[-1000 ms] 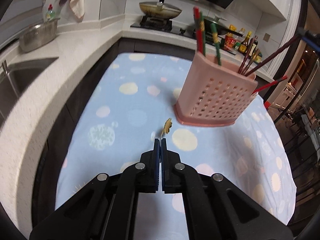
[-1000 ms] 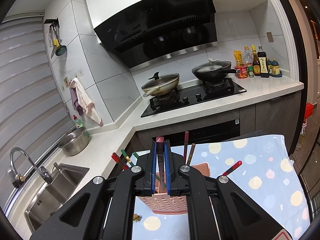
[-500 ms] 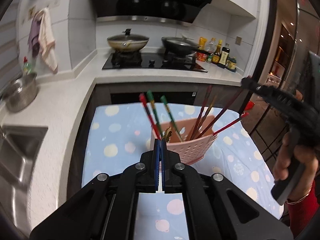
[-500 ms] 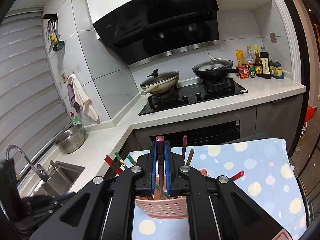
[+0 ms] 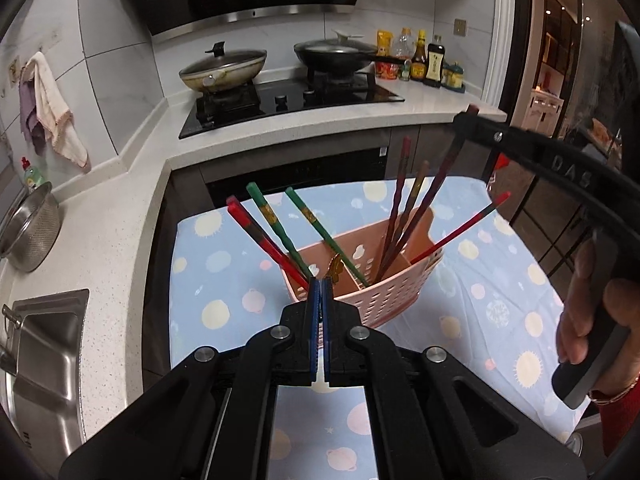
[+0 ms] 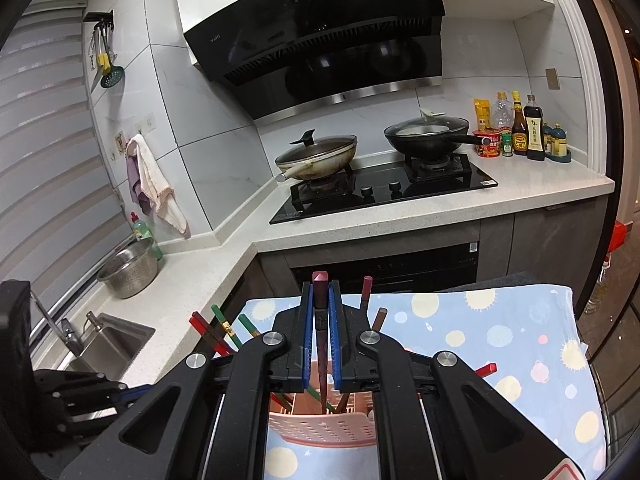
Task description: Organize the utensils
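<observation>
A pink perforated holder [image 5: 392, 296] stands on the blue dotted cloth [image 5: 224, 280]. Red and green chopsticks [image 5: 276, 236] lean in its left compartment, dark red and brown ones [image 5: 400, 208] in its right. My left gripper [image 5: 320, 282] hovers just in front of the holder's near rim, shut on a thin utensil with a gold leaf-shaped end [image 5: 335, 270]. My right gripper [image 6: 320, 292] is above the holder [image 6: 320, 428], shut on a dark red chopstick [image 6: 320, 320] whose lower end reaches down into it. In the left wrist view the right gripper [image 5: 466, 118] sits at the upper right, held by a hand [image 5: 580, 312].
Behind the cloth runs a white counter with a black hob [image 5: 288, 100] carrying a lidded wok [image 6: 316, 156] and a black pan [image 6: 428, 136]. Sauce bottles [image 6: 520, 128] stand at the right. A steel sink [image 5: 40, 360] and a metal colander [image 5: 32, 232] are at the left.
My left gripper has risen and swung round with the gold-ended utensil, from low on the cloth to the holder's near rim. The right gripper with its chopstick has shifted slightly.
</observation>
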A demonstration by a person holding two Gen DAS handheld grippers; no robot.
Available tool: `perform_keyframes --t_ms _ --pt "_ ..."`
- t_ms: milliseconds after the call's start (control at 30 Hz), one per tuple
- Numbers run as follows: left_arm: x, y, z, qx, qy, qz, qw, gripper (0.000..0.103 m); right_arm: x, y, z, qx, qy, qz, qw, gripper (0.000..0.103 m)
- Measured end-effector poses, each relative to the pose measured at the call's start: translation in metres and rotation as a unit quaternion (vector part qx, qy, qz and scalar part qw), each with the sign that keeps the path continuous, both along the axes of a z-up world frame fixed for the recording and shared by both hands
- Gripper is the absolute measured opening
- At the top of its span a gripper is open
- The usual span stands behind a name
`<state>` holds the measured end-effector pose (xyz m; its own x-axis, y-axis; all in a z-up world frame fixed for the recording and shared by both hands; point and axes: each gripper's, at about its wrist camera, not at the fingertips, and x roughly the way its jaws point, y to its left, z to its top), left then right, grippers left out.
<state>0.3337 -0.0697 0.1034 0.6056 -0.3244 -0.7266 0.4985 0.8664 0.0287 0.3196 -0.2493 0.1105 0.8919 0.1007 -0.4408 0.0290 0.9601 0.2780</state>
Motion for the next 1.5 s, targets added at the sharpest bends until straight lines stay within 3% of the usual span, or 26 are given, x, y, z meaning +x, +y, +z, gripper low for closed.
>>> perform_keyframes --t_ms 167,200,233,267,300,367,767,1100,1500 --pt "0.012 -0.002 -0.009 -0.027 0.013 0.021 0.9993 0.004 0.009 0.002 -0.009 -0.001 0.02 0.01 1.0 0.007" --pt "0.015 -0.001 -0.01 -0.036 0.013 0.031 0.9988 0.009 0.012 0.003 -0.011 -0.002 0.026 0.013 1.0 0.008" --pt "0.018 0.0 -0.009 -0.041 0.01 0.041 0.9982 0.025 0.012 0.004 -0.012 -0.004 0.028 0.012 1.0 0.011" --pt "0.018 0.0 -0.008 -0.05 0.007 0.048 0.9976 0.034 0.011 0.004 -0.012 -0.007 0.027 0.008 1.0 0.023" --pt "0.019 0.002 -0.006 -0.06 0.002 0.059 0.9965 0.048 0.008 0.003 -0.011 -0.008 0.021 0.002 1.0 0.045" --pt "0.018 0.003 -0.002 -0.071 -0.01 0.074 0.9947 0.054 0.002 0.003 -0.01 -0.012 0.01 -0.008 1.0 0.058" --pt "-0.01 0.001 0.004 -0.078 -0.041 0.11 0.99 0.068 -0.037 -0.009 -0.014 -0.009 0.031 -0.018 0.999 0.064" --pt "-0.046 0.0 0.003 -0.063 -0.057 0.129 0.988 0.086 -0.08 0.0 -0.026 -0.033 0.065 -0.018 0.997 0.065" --pt "-0.078 -0.005 -0.006 -0.038 -0.061 0.134 0.9883 0.09 -0.121 0.007 -0.032 -0.062 0.084 -0.038 0.994 0.065"
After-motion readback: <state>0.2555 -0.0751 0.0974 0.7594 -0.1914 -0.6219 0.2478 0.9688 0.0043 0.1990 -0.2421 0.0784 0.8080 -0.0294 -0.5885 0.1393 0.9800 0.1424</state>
